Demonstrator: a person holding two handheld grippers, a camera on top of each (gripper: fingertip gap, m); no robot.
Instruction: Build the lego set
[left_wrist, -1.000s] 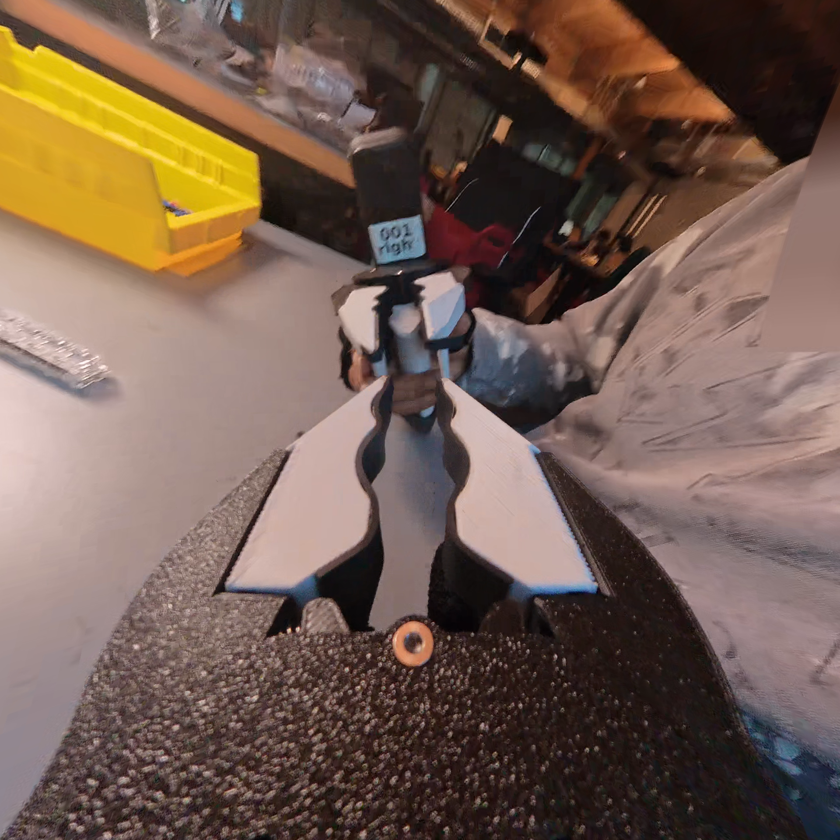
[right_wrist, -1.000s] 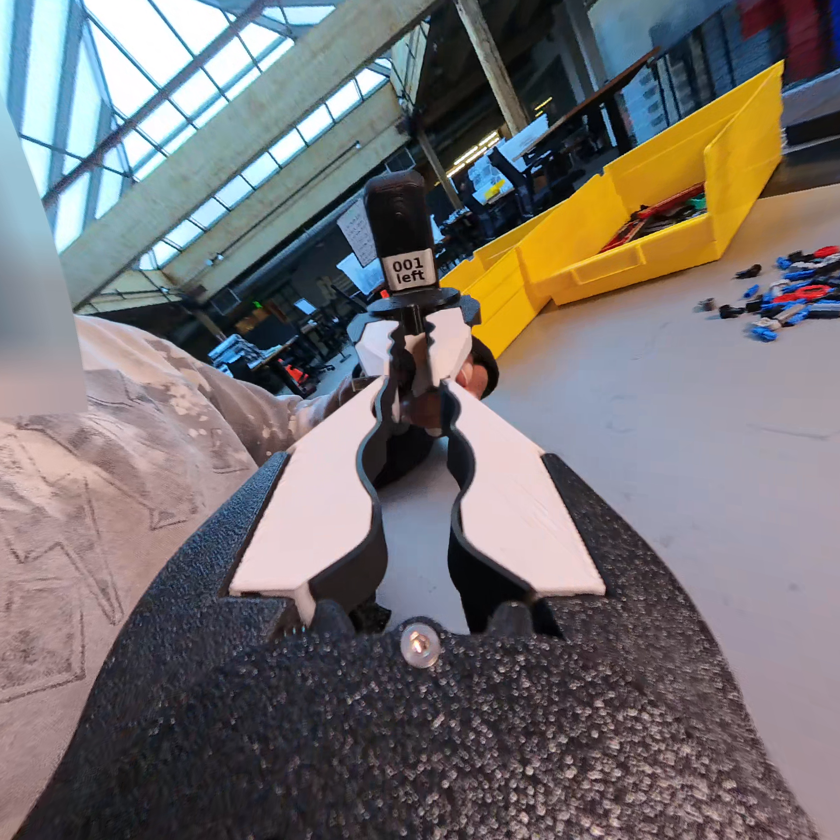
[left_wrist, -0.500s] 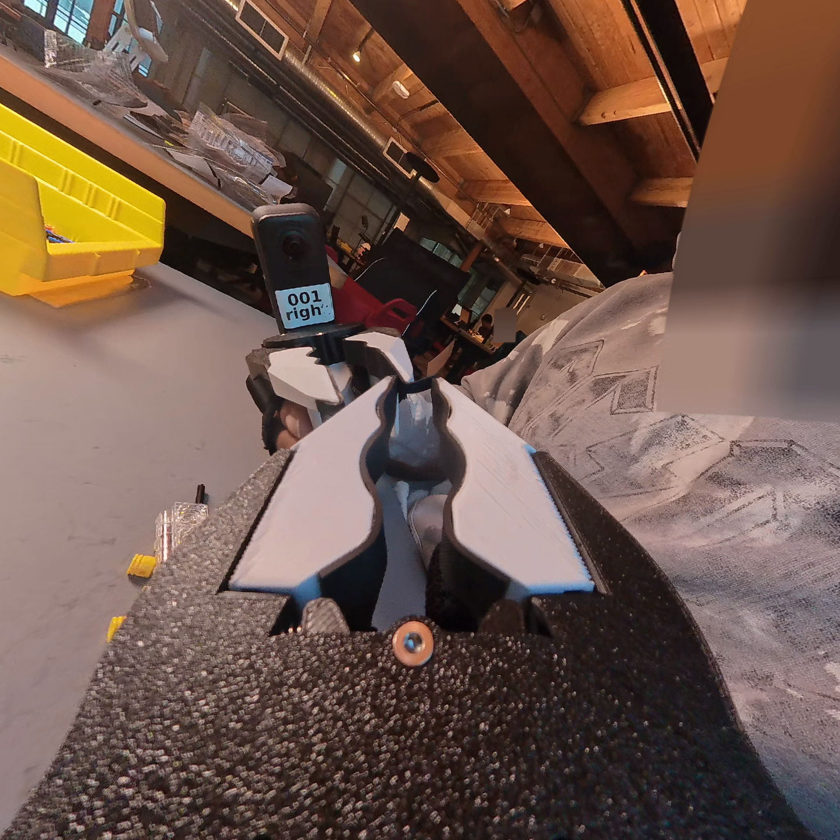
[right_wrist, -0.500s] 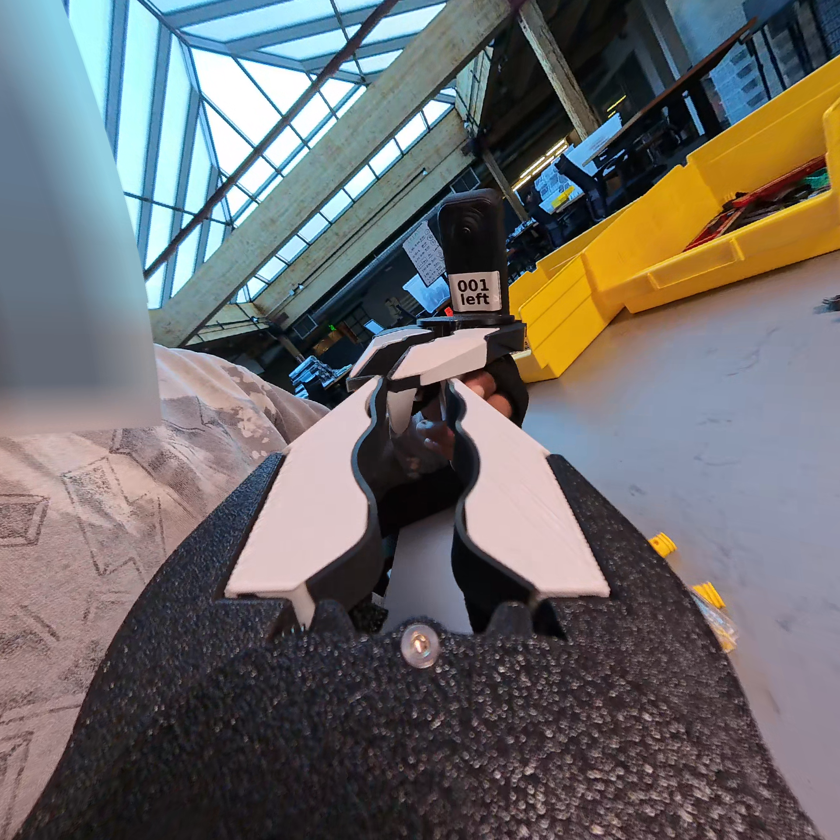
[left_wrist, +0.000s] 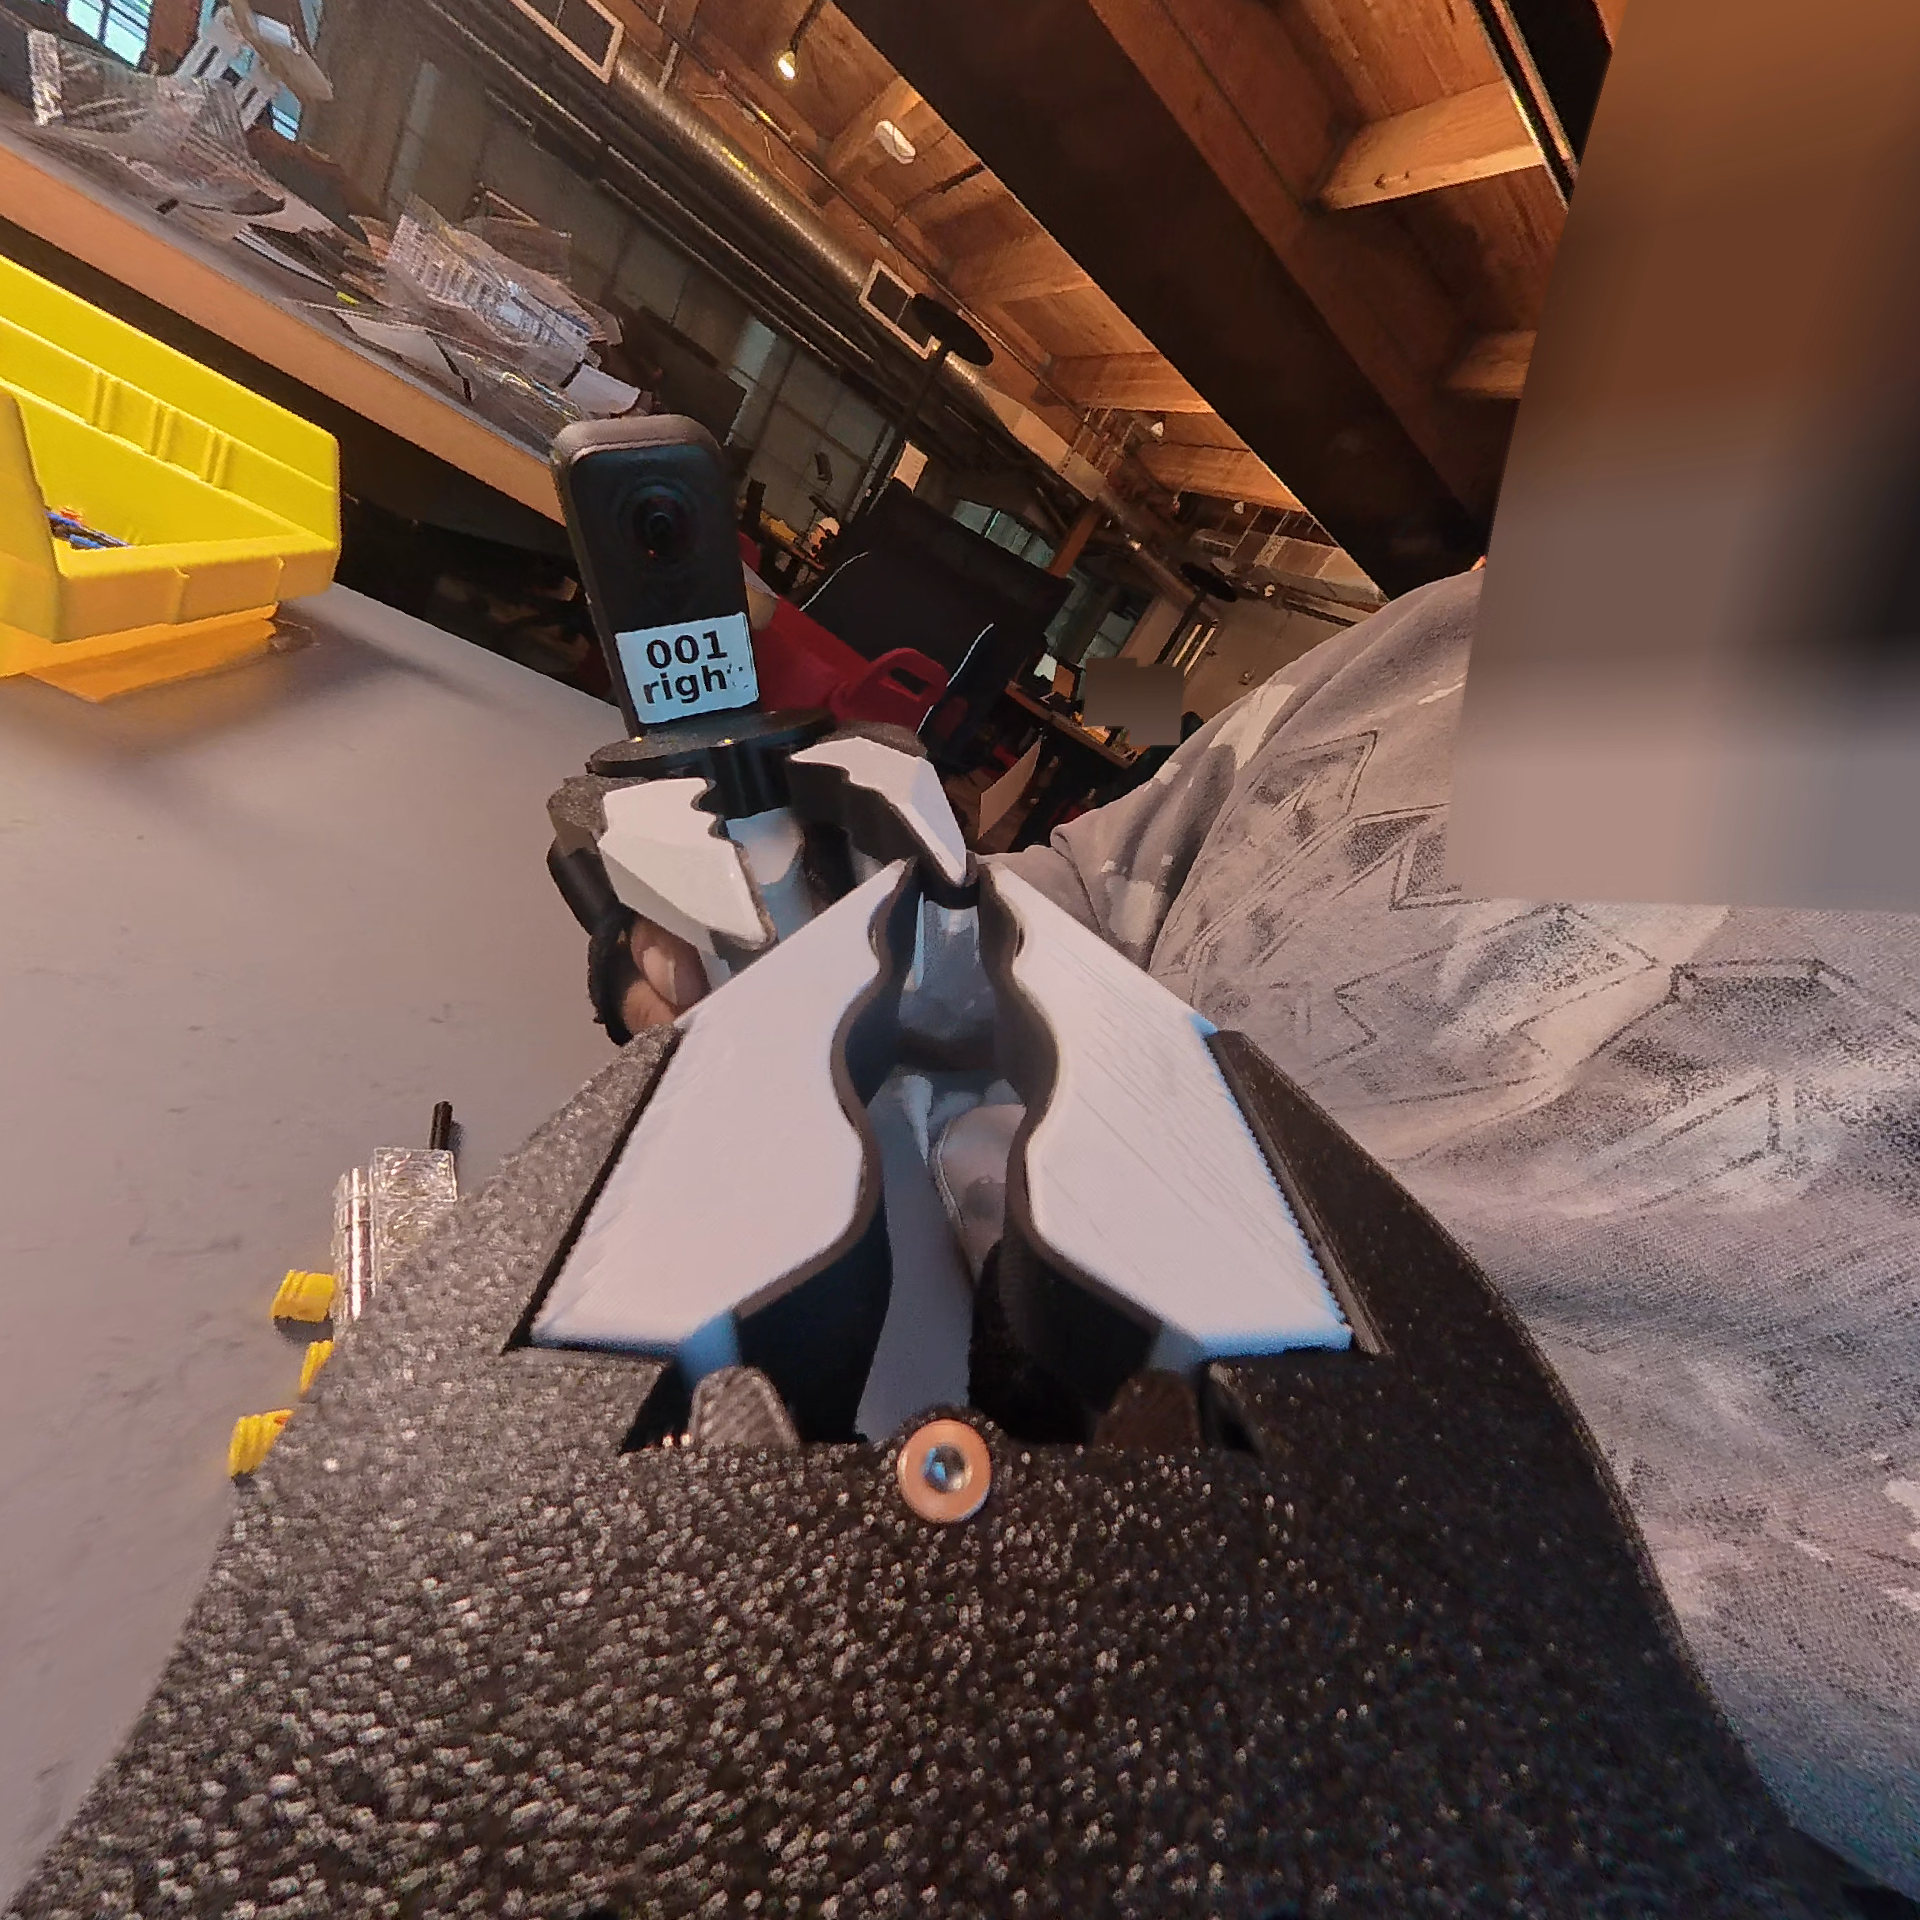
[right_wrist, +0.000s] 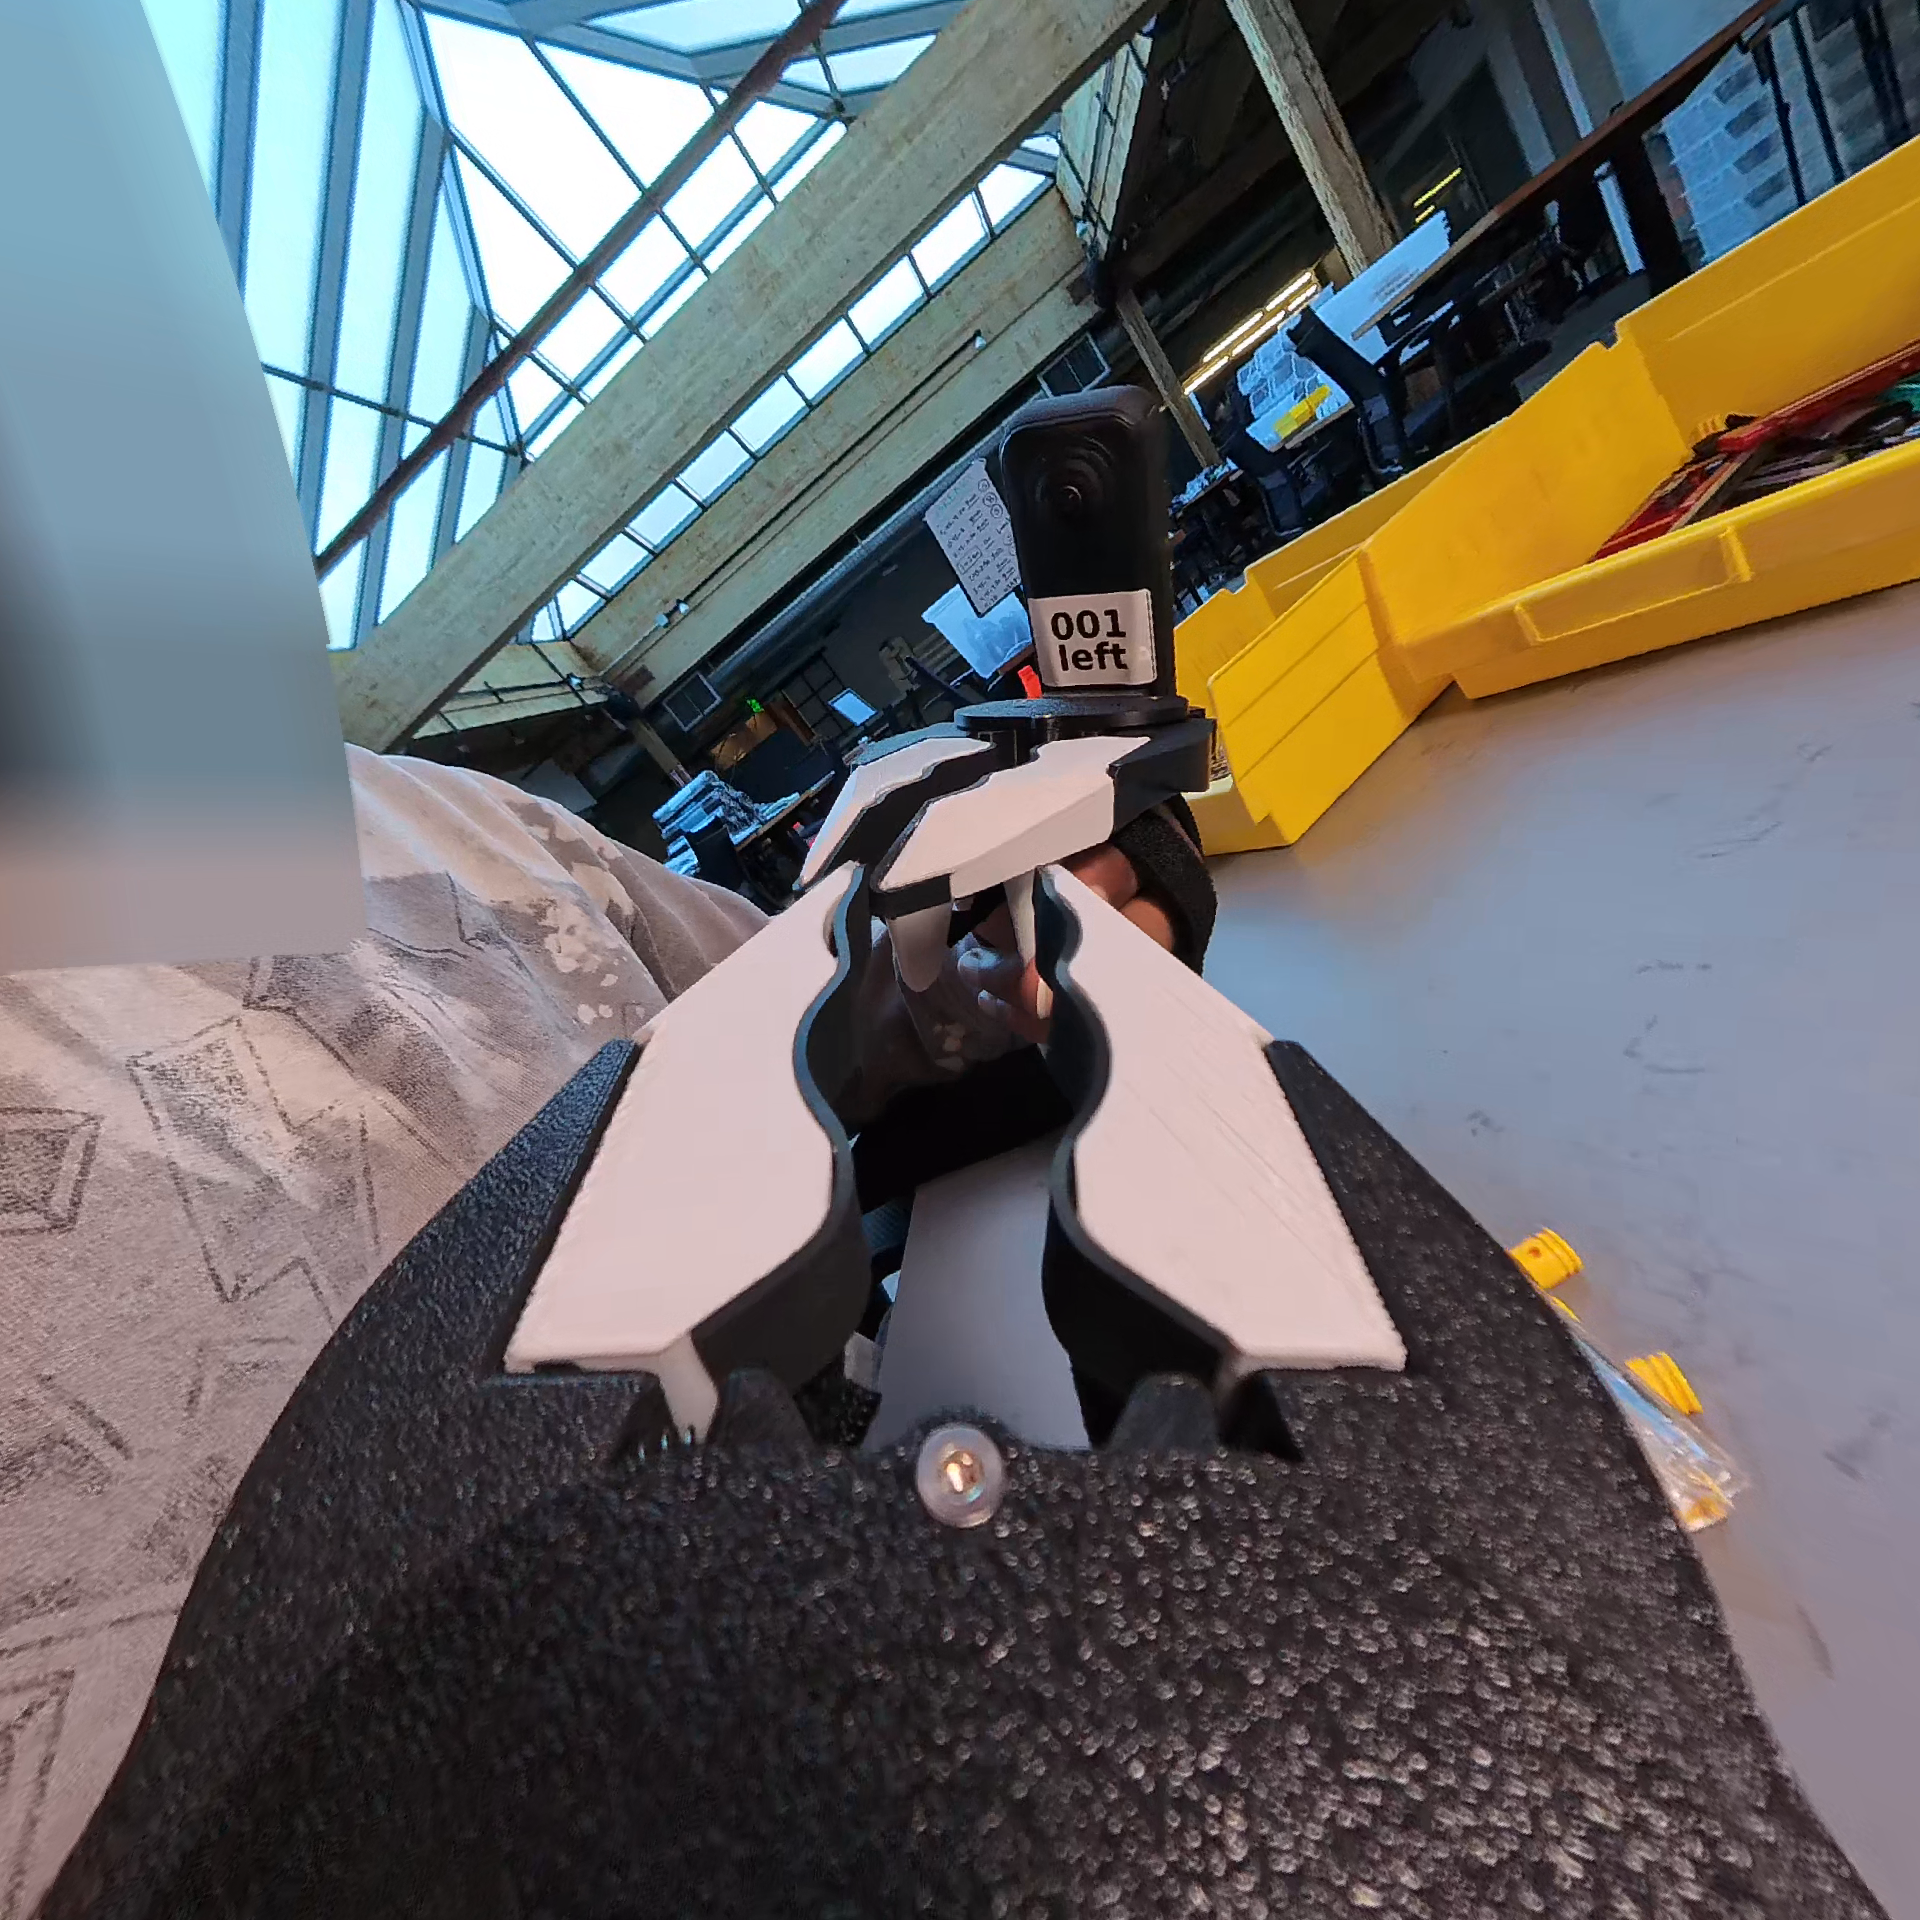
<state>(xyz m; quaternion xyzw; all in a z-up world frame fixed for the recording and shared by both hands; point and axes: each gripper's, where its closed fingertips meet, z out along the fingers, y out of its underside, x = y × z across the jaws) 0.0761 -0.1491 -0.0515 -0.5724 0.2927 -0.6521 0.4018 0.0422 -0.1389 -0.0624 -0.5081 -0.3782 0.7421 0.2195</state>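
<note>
**Clear bag held between facing grippers**

A clear plastic bag (right_wrist: 961, 1003) is pinched at 12 o'clock by both the left gripper (left_wrist: 940, 883) and right gripper (right_wrist: 951, 883), fingertips narrowed and facing tip to tip. Yellow pegs (right_wrist: 1548, 1259) lie at 3 o'clock on the table (right_wrist: 1558, 935).

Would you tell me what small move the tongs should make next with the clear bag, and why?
Probably close the right tongs on the free side of the clear bag, then pull gently apart. The left tongs look pinched on it, while the right tongs' tips stand apart around it; whether they grip is unclear. Loose yellow pieces lie on the table below.
</note>
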